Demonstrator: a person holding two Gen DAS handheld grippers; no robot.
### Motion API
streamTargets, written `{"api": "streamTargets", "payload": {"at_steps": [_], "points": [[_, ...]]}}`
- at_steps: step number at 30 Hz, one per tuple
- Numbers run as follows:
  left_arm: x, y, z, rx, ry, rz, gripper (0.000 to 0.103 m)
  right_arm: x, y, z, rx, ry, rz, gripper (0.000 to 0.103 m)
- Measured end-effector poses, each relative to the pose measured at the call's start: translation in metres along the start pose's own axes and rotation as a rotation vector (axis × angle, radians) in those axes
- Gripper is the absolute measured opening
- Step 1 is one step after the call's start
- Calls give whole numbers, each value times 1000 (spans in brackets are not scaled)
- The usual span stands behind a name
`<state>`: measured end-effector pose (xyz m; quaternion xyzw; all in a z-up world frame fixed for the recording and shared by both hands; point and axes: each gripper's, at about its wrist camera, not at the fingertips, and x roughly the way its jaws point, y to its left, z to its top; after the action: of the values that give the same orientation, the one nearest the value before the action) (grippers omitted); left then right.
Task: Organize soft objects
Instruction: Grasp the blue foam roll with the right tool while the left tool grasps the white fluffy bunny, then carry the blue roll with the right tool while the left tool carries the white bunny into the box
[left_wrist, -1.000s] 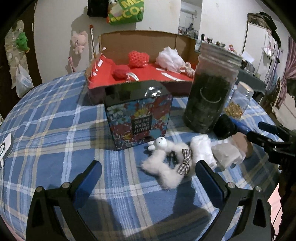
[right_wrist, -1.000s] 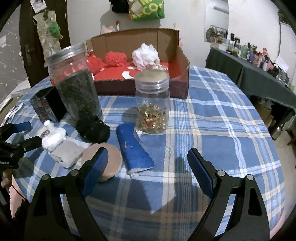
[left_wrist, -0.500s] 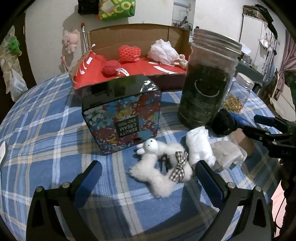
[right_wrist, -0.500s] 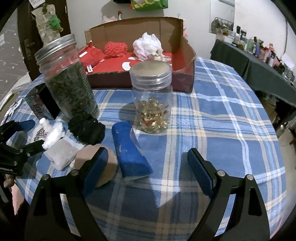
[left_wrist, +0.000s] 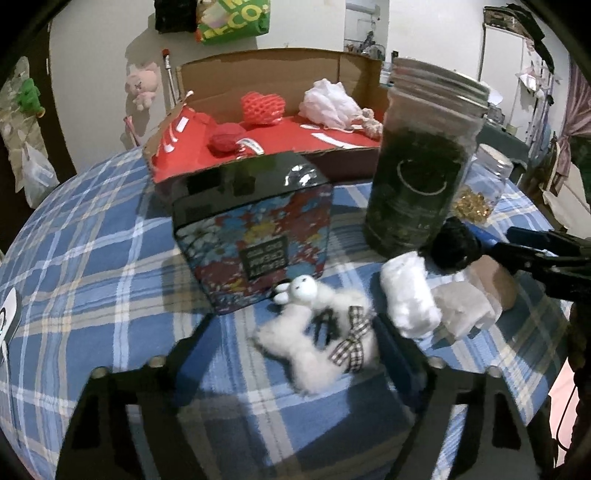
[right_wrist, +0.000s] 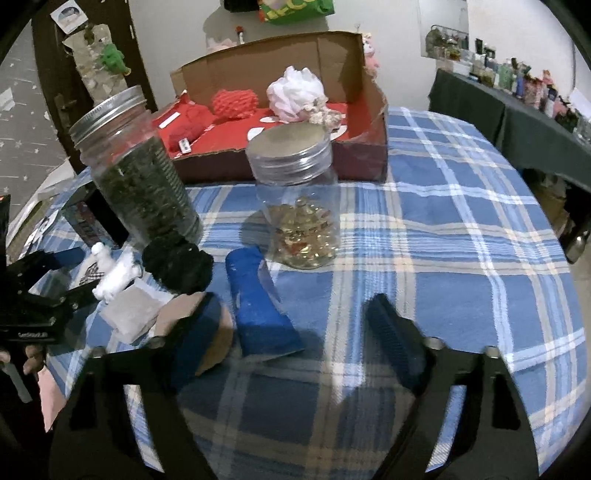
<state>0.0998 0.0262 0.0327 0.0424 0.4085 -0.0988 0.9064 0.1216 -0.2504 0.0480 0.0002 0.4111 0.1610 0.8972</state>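
A white fluffy bunny with a plaid bow (left_wrist: 317, 339) lies on the blue plaid tablecloth (left_wrist: 92, 258). My left gripper (left_wrist: 295, 350) has the bunny between its closing jaws; the left pad stands clear of the fur. A blue soft roll (right_wrist: 258, 299) lies between the closing jaws of my right gripper (right_wrist: 295, 332), and no pad presses on it. A tan round pad (right_wrist: 218, 332) sits partly behind the right gripper's left finger. A white roll (left_wrist: 410, 299), a pale folded cloth (left_wrist: 461, 310) and a black pompom (left_wrist: 454, 247) lie between the two grippers.
An open cardboard box with a red lining (left_wrist: 280, 70) at the back holds a red mesh piece, a red ball and a white puff. A tall jar of dark leaves (left_wrist: 417, 177), a small jar of gold bits (right_wrist: 303, 206) and a floral tin (left_wrist: 255, 229) stand in front of it.
Both grippers' jaws have narrowed. The bunny now sits between the left fingers, and the blue roll sits closer between the right fingers. Nothing on the table has shifted.
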Motion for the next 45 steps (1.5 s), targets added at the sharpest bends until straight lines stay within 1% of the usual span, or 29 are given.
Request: {"api": "streamTargets", "payload": {"at_steps": [1, 2, 3, 4, 5, 6, 8, 12, 14, 18, 24, 28, 35, 45], "points": [[-1, -1, 0, 1, -3, -10, 67, 0, 2, 0, -15, -2, -8, 67], [-2, -2, 0, 5, -7, -29, 58, 1, 5, 0, -30, -4, -4, 56], [-3, -3, 0, 9, -10, -36, 58, 1, 7, 0, -42, -2, 12, 44], [-4, -3, 0, 9, -9, -38, 58, 2, 10, 0, -55, 3, 36, 37], [-6, -3, -1, 8, -8, -43, 57, 2, 13, 0, -67, 4, 56, 27], [-8, -3, -1, 5, -8, -51, 57, 1, 16, -1, -81, 4, 63, 25], [-16, -2, -2, -3, -11, -68, 57, -3, 22, -2, -110, -10, 37, 23], [-33, -2, 2, -4, -33, -75, 56, -21, 26, -2, -95, -49, 72, 23], [-41, -1, 6, -5, -52, -91, 56, -32, 29, -2, -96, -77, 79, 23], [-50, -4, 13, 9, -89, -144, 56, -41, 40, 0, -105, -92, 125, 23], [-42, -9, 20, 25, -93, -220, 56, -39, 46, 4, -97, -88, 184, 23], [-36, -13, 24, 31, -87, -241, 56, -37, 51, 4, -108, -86, 200, 23], [-32, -17, 25, 43, -88, -253, 56, -32, 51, 7, -104, -72, 212, 23], [-37, -8, 21, 19, -101, -233, 56, -35, 42, 4, -89, -73, 203, 23]]}}
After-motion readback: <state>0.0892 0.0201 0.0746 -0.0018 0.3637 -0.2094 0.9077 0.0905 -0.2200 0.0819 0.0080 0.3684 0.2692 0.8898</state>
